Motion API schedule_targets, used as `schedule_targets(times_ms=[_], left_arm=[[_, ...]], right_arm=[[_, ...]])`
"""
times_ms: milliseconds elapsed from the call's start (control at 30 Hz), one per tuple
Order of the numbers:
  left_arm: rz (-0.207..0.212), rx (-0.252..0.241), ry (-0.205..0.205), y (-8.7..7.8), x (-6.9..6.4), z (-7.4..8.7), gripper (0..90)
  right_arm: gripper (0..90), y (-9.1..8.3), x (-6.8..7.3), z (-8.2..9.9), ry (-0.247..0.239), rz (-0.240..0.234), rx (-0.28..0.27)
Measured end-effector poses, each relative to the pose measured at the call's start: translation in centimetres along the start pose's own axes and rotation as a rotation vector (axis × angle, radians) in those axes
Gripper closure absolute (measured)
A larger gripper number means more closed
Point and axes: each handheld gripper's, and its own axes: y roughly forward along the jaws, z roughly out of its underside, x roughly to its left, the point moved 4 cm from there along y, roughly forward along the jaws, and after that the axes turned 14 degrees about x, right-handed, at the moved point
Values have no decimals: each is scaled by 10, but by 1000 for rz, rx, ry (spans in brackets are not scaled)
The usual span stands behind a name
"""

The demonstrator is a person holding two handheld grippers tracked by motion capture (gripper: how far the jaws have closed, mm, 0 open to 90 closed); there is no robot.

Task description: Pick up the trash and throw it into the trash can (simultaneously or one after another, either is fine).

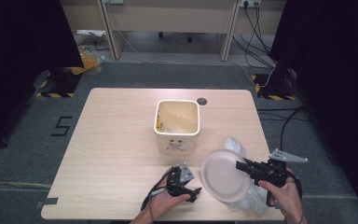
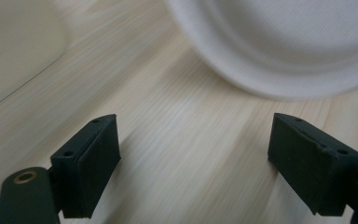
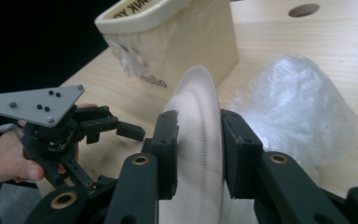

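Curtained lab: hazard-taped stands [image 1: 56,84], cables [image 1: 254,21]

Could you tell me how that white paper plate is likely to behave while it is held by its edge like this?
The plate looks thin and light, so it probably lifts easily. The right gripper pinches only its rim, so it may flex or sag. It seems to be one of a stack from the plastic bag, so a second plate could cling to it.

White plate [image 1: 224,175], cream bin [image 1: 177,127], black claws [image 3: 198,144].
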Motion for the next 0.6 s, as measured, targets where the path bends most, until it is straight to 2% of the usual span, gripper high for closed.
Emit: schedule_targets(times_ms=[133, 233, 333, 400, 500, 600], left_arm=[[-31, -6, -27, -18, 20, 24, 165], [-35, -49, -80, -35, 38, 40, 166], [-65, -42, -113, -48, 57, 56, 166], [-89, -55, -138, -56, 69, 67, 167], [-115, -58, -190, -65, 87, 82, 169], [-144, -52, -229, -73, 102, 94, 170]], right_arm=[[715, 2, 5, -5, -17, -21, -5], [730, 4, 9, -9, -26, -42, -9], [756, 5, 12, -12, -23, -82, -23], [769, 7, 14, -15, -29, -91, -33], [807, 8, 22, -19, -36, -146, -45], [846, 8, 27, -25, -62, -152, -49]])
